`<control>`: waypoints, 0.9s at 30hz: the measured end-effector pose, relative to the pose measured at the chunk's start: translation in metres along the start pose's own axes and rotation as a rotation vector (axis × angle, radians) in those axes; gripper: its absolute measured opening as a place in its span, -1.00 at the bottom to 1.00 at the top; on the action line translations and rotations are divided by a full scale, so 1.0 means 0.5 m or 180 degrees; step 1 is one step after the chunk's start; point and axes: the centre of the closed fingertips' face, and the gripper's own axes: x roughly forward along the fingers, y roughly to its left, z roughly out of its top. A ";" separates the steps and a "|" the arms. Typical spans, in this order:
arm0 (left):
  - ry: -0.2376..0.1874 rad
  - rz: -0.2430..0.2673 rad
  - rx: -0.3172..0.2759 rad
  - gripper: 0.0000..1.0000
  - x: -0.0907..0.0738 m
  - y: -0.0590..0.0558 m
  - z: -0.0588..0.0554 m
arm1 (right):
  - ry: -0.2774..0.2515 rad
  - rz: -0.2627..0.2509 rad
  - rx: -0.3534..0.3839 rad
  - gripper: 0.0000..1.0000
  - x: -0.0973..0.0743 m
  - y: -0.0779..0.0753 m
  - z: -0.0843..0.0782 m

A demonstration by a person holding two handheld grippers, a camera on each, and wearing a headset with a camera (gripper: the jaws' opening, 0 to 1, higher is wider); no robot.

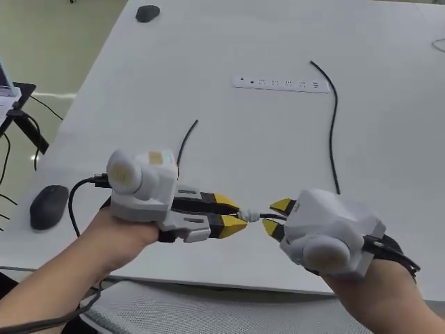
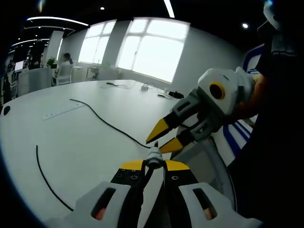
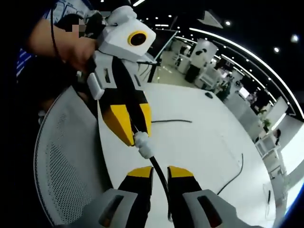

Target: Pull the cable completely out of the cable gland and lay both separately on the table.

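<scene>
Item: white plastic cable gland (image 1: 252,217) threaded on thin black cable (image 3: 160,175), held above near edge of white surface (image 1: 278,139). Left tool (image 1: 242,214) clamped on gland; right tool (image 1: 276,217) jaws flank cable, grip indiscernible

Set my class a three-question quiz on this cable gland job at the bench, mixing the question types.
1. Which tongs grip the white cable gland?
2. True or false: the black cable is already fully out of the cable gland.
3. Fill in: the long white thing farther back on the table is a ____.

Key
1. The left tongs.
2. False: it still runs into the gland.
3. power strip.
</scene>
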 end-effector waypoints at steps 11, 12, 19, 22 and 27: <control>-0.0056 -0.0007 0.0045 -0.70 -0.013 0.002 0.005 | -0.0016 -0.0099 0.0122 -0.97 0.003 0.001 0.010; -0.0057 -0.0009 0.0065 -0.70 -0.014 0.003 0.006 | -0.0013 -0.0109 0.0151 -0.98 0.003 0.000 0.010; -0.0074 -0.0031 0.0145 -0.70 -0.029 0.010 0.018 | 0.0007 -0.0190 0.0414 -1.00 0.002 -0.012 0.003; -0.0095 -0.0033 0.0176 -0.70 -0.034 0.014 0.022 | 0.0028 -0.0225 0.0538 -1.00 0.003 -0.019 -0.008; -0.0163 -0.0045 0.0172 -0.70 -0.037 0.012 0.029 | 0.0022 -0.0309 0.0673 -1.00 0.003 -0.028 -0.025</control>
